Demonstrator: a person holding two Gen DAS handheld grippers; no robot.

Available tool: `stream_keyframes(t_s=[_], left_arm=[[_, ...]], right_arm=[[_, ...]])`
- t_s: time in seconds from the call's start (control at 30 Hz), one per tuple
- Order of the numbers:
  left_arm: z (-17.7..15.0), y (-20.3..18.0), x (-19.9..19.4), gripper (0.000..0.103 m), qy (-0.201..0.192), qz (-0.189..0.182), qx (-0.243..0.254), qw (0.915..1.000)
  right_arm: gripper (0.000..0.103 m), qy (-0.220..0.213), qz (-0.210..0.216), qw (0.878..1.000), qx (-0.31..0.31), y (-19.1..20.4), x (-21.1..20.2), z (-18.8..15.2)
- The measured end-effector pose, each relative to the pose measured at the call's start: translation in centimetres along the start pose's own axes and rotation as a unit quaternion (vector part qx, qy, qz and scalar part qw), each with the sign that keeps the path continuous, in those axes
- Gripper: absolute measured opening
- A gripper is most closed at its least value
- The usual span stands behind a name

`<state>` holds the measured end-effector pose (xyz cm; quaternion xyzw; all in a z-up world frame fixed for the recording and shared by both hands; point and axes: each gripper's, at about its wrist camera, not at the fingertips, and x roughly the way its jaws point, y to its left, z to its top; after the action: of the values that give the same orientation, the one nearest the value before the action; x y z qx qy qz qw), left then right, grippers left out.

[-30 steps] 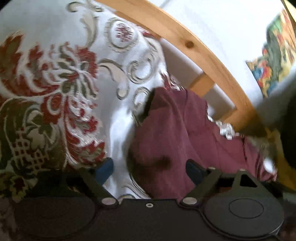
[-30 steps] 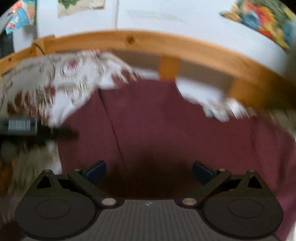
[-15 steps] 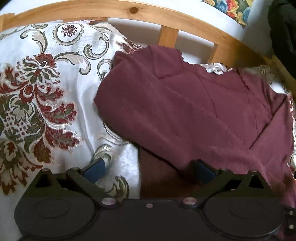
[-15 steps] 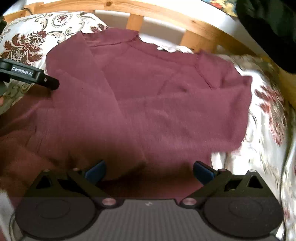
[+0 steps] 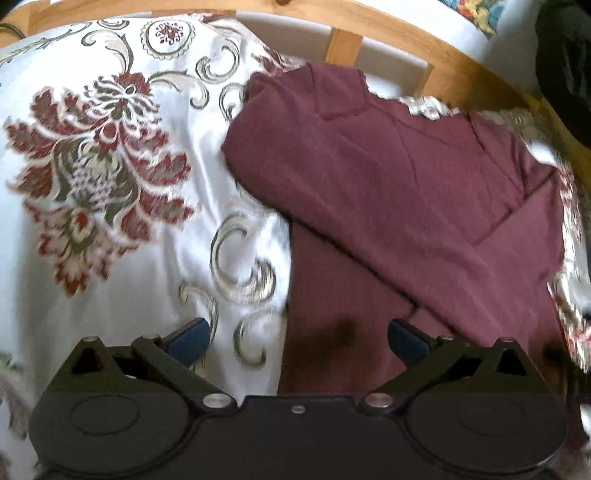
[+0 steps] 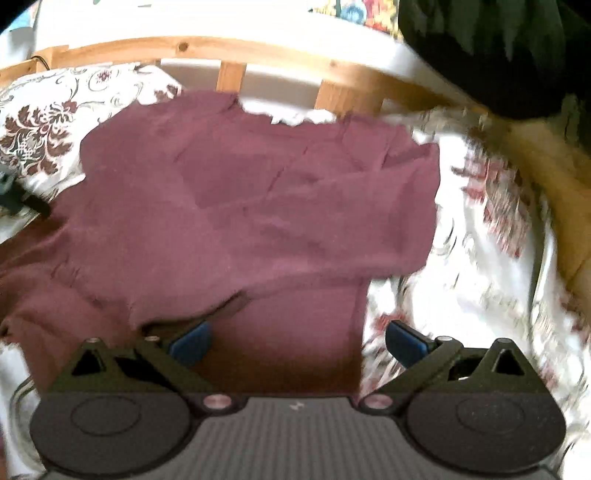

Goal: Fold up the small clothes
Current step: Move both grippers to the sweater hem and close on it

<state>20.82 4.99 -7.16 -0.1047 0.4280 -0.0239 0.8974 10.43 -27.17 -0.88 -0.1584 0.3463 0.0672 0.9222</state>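
Note:
A maroon long-sleeved top (image 5: 406, 206) lies flat on a floral bedspread (image 5: 110, 177), with both sleeves folded across its body; it also shows in the right wrist view (image 6: 236, 206). My left gripper (image 5: 297, 338) is open and empty above the top's lower left edge. My right gripper (image 6: 297, 338) is open and empty above the top's lower right edge. The left gripper's tip (image 6: 22, 201) shows at the left edge of the right wrist view.
A wooden bed rail (image 5: 406, 33) with slats runs along the far side, also seen in the right wrist view (image 6: 258, 51). A dark garment (image 6: 498, 48) hangs at the upper right. The floral bedspread (image 6: 480, 258) extends to the right of the top.
Both grippers have pulled back and up from the top, open throughout. The sleeves now lie folded across its body. The views are still slightly blurred from motion.

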Motion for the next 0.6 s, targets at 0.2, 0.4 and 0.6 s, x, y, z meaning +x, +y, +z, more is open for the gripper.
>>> stream_keyframes(t_s=[0.2,0.4,0.6], left_arm=[[-2.1,0.0,-3.4,0.102,0.024,0.001,0.033,0.9992],[-3.0,1.5,-6.4,0.102,0.017,-0.016,0.007,0.9997],[-3.2,-1.2,-6.2,0.102,0.013,-0.054,0.046,0.9974]], right_arm=[[0.103,0.001,0.026,0.999,0.025,-1.7,-0.3,1.0],[0.103,0.020,0.068,0.997,-0.039,0.4,-5.2,-2.4],[0.102,0.035,0.106,0.989,-0.100,5.2,-7.4,-4.6]])
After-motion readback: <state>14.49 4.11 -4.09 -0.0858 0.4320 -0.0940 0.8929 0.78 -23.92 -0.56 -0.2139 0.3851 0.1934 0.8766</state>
